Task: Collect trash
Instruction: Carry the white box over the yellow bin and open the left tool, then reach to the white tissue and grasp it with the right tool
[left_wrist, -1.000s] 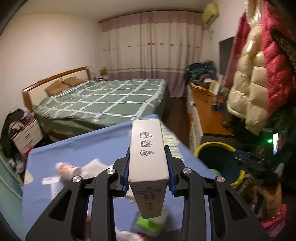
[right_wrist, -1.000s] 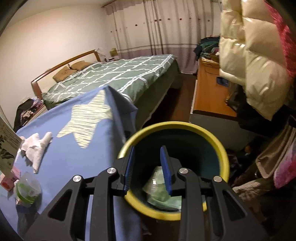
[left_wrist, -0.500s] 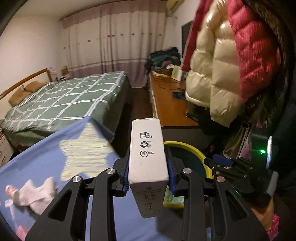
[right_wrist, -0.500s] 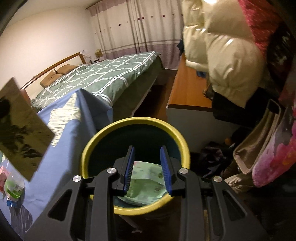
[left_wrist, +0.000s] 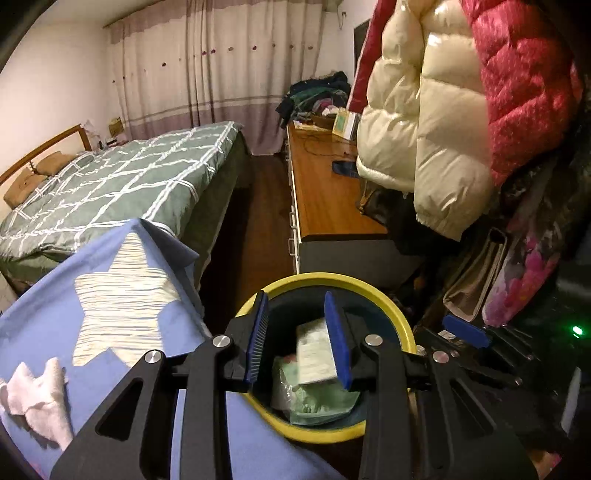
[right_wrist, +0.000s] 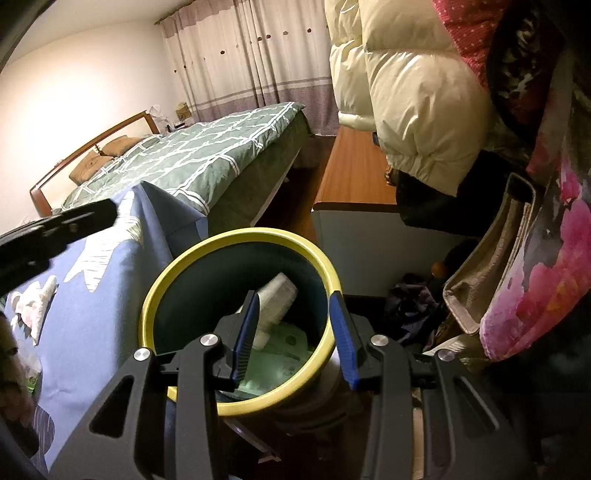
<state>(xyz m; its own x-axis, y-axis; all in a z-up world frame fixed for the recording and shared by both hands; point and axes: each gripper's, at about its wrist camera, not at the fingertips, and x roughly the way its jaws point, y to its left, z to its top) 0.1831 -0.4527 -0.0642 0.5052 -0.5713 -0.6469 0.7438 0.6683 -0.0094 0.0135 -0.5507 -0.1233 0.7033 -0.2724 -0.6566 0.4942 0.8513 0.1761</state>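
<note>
A dark bin with a yellow rim (left_wrist: 325, 282) (right_wrist: 236, 236) stands beside the blue-clothed table. My left gripper (left_wrist: 297, 343) is open and empty above the bin. The white carton (left_wrist: 316, 350) (right_wrist: 275, 301) is inside the bin, tilted, over green wrappers (left_wrist: 317, 400) (right_wrist: 284, 345). My right gripper (right_wrist: 293, 339) is open and empty over the bin's near side. The left gripper's arm (right_wrist: 55, 229) shows at the left of the right wrist view.
A crumpled white tissue (left_wrist: 37, 398) (right_wrist: 33, 306) lies on the blue star-print tablecloth (left_wrist: 122, 306) (right_wrist: 96, 302). A green bed (left_wrist: 110, 184) stands behind. A wooden cabinet (left_wrist: 325, 195) and hanging puffy jackets (left_wrist: 443, 122) are on the right, bags (right_wrist: 491, 280) beside the bin.
My left gripper swung right over the bin, opened and let go of the white carton, which now is in the bin. My right gripper opened wider and shifted slightly.
</note>
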